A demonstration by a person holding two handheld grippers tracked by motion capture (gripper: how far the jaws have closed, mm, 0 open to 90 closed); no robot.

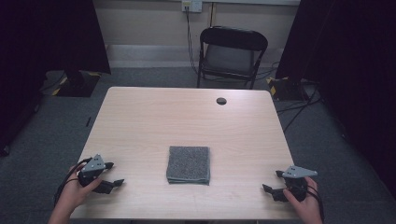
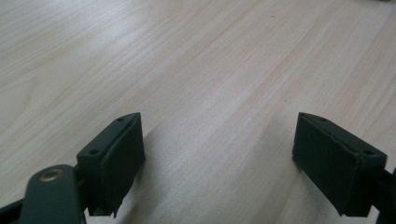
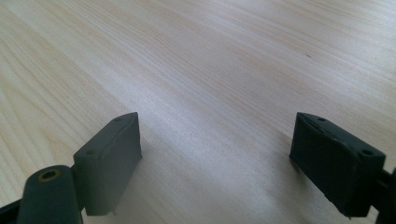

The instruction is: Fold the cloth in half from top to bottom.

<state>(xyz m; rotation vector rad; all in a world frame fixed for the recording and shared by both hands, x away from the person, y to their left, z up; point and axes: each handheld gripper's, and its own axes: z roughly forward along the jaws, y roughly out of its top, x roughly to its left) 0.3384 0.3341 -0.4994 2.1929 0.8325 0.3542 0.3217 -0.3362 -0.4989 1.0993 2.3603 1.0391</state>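
Near the table's front edge, folded grey cloth centred, left claw and right claw at front corners, both wide open, apparently empty.

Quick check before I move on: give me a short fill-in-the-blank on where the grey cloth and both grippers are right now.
1. The grey cloth lies folded on the table, ____ the two grippers.
2. The left gripper has its jaws ____, with nothing in them.
3. The right gripper is ____ the cloth, not touching it.
4. Behind the table stands a black folding ____.

Missing words: between; open; apart from; chair
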